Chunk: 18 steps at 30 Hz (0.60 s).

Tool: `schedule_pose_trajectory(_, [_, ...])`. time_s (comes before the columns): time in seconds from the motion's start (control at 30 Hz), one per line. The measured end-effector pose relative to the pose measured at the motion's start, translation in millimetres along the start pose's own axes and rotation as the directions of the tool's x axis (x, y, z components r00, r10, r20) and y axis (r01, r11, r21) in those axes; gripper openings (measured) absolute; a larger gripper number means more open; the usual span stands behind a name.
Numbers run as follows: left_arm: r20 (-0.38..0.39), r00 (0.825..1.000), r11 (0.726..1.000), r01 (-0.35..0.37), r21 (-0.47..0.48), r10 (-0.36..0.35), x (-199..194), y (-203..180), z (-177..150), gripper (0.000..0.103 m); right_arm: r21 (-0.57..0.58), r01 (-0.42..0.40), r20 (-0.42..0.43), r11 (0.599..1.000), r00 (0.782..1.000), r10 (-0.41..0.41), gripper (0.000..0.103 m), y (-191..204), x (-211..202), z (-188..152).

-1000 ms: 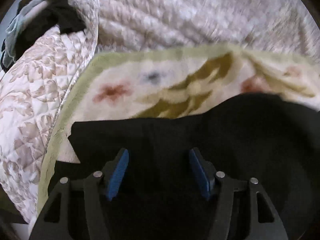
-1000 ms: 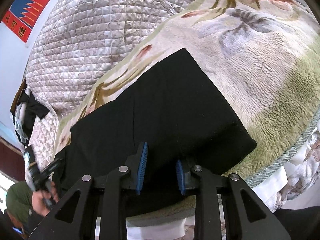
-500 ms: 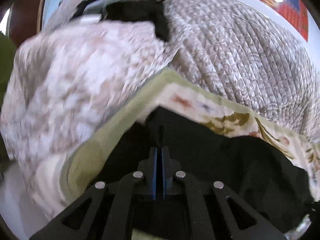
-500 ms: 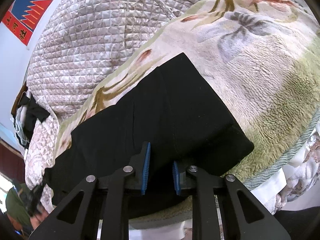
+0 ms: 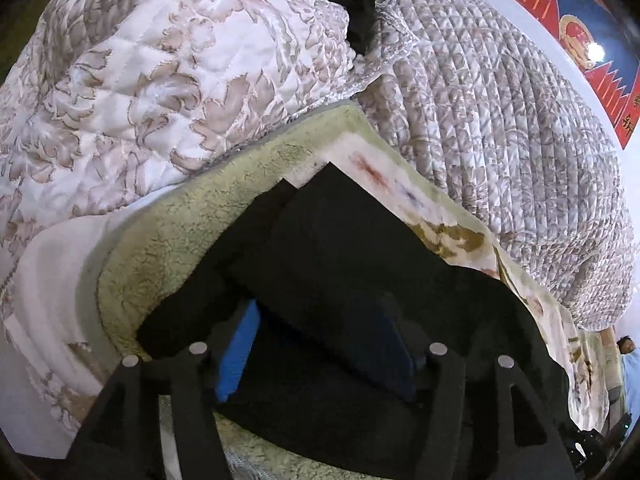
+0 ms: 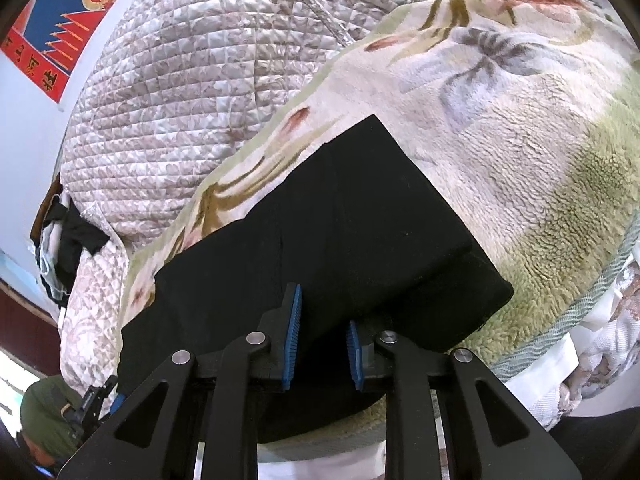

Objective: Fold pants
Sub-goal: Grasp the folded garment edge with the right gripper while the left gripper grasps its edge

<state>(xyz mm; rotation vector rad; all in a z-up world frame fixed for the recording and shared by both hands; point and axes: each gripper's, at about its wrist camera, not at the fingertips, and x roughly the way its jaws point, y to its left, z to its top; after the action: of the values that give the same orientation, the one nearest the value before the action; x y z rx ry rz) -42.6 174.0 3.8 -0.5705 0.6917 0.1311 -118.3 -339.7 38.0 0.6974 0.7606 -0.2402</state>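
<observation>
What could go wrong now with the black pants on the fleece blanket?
1. The pants lie near the edge of the fleece blanket; a pull might drag them off.
2. The left hand-held gripper, jaws just opened, is over the stacked layers; closing might catch only the top layer and undo the fold.

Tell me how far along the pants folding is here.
Mostly done: the black pants lie as a layered rectangle on the floral blanket. In hand: the left gripper has just been opening its jaws over one end, with cloth lying between them unpinched. Left: perhaps squaring that end's offset layers.
</observation>
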Motion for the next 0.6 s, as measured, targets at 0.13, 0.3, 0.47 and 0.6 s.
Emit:
schedule_pose_trajectory(0.13, [0.027, 0.999, 0.999, -0.046, 0.025, 0.046, 4, -4, 5, 0.043, 0.020, -0.007, 0.011, 1.000, 1.000, 0.006, 0.022, -1, 0, 0])
schedule_pose_trajectory(0.3, [0.031, 0.997, 0.997, -0.076, 0.030, 0.075, 6, -4, 10, 0.006, 0.015, 0.009, 0.033, 1.000, 0.999, -0.009, 0.020, 3, -3, 0])
schedule_pose_trajectory(0.47, [0.050, 0.997, 0.997, -0.062, 0.043, 0.060, -4, -8, 16, 0.004, 0.022, 0.021, 0.028, 1.000, 0.999, -0.021, 0.007, 2, -5, 2])
schedule_pose_trajectory(0.6, [0.069, 0.997, 0.998, -0.039, 0.047, 0.036, -21, -12, 23, 0.004, 0.010, 0.003, 0.030, 1.000, 1.000, -0.003, 0.006, 6, -12, 7])
